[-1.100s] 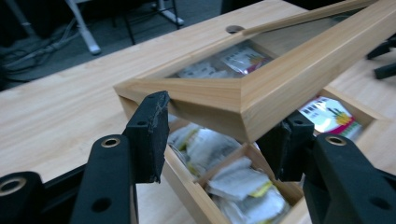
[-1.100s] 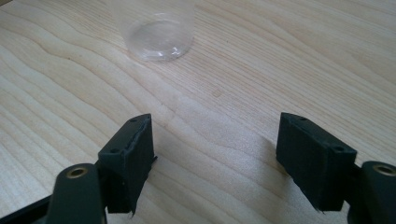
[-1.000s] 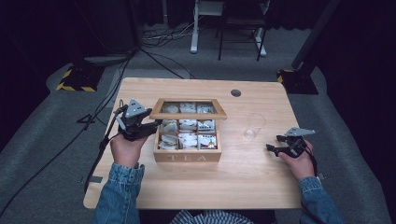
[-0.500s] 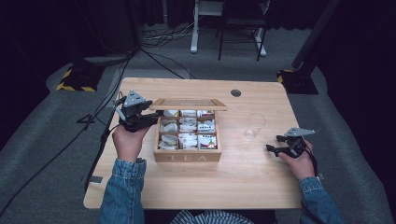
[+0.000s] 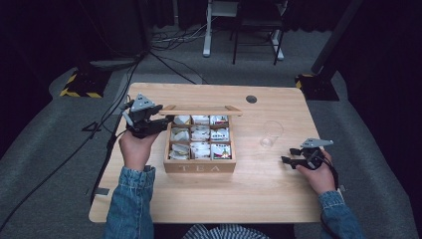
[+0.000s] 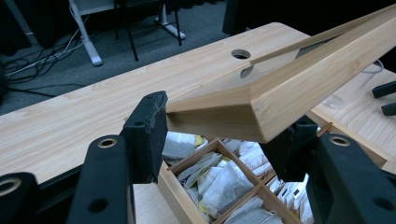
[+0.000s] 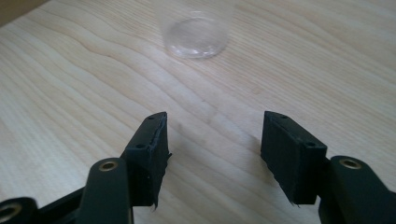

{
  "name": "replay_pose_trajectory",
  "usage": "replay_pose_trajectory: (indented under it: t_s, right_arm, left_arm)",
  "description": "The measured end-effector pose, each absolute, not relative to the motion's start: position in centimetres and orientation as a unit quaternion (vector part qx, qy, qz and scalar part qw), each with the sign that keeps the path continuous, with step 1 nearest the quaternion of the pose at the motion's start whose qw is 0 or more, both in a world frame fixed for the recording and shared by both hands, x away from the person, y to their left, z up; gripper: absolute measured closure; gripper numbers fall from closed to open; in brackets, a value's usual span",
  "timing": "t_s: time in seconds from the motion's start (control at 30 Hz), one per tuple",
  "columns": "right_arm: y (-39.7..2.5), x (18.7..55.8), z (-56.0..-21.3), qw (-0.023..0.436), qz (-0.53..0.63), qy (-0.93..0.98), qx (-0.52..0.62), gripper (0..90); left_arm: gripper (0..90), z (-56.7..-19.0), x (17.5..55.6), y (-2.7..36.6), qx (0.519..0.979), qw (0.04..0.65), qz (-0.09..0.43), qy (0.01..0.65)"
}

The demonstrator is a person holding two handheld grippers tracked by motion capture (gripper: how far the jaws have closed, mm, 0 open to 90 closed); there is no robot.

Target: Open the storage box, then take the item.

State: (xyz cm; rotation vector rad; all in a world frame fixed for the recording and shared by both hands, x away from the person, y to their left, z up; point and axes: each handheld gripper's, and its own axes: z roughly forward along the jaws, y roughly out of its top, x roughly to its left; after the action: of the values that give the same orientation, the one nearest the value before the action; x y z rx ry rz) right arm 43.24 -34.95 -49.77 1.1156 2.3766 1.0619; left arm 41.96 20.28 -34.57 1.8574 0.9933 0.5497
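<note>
Your left gripper [image 5: 160, 123] grips the stiff, light hinged wooden lid [image 6: 299, 88] at its corner; right gripper [image 5: 291, 162] rests with jaws apart.

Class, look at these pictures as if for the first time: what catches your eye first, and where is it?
First comes the wooden tea box in the middle of the table, its compartments full of tea bags. Its lid is raised at the far side, with the left gripper at its left corner. To the right stands a clear plastic cup, and nearer the person the right gripper rests open.
</note>
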Motion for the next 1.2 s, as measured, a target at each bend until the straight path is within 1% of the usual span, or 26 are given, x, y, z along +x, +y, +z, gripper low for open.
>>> replay_pose_trajectory:
  t_s: [0.03, 0.1, 0.17, 0.5, 0.7, 0.9, 1.2]
  right_arm:
    - [-34.8, 43.2, -49.7, 0.149, 0.372, 0.828, 0.393, 42.4]
    - [-34.5, 42.9, -49.6, 0.123, 0.383, 0.814, 0.419, 40.4]
    - [-34.2, 42.7, -49.3, 0.102, 0.383, 0.805, 0.442, 41.0]
    - [-31.7, 41.3, -46.9, 0.119, 0.399, 0.818, 0.398, 42.6]
    - [-28.7, 40.8, -44.8, 0.109, 0.411, 0.828, 0.365, 45.3]
    - [-24.7, 40.7, -42.7, 0.097, 0.419, 0.841, 0.328, 45.9]
    - [-19.6, 41.7, -41.0, 0.079, 0.431, 0.854, 0.279, 45.0]
  left_arm:
    - [45.1, -34.6, 42.0, 20.3, 0.756, 0.465, 0.222, 0.404]
    - [45.1, -34.6, 42.0, 20.3, 0.755, 0.466, 0.223, 0.404]
    - [45.0, -34.5, 42.0, 20.4, 0.756, 0.465, 0.222, 0.402]
    - [45.0, -34.5, 42.1, 20.4, 0.757, 0.466, 0.224, 0.399]
    - [45.0, -34.5, 42.1, 20.4, 0.760, 0.465, 0.223, 0.397]
    - [44.8, -34.5, 42.1, 20.5, 0.761, 0.465, 0.222, 0.394]
    - [44.4, -34.6, 42.1, 20.5, 0.765, 0.464, 0.219, 0.390]
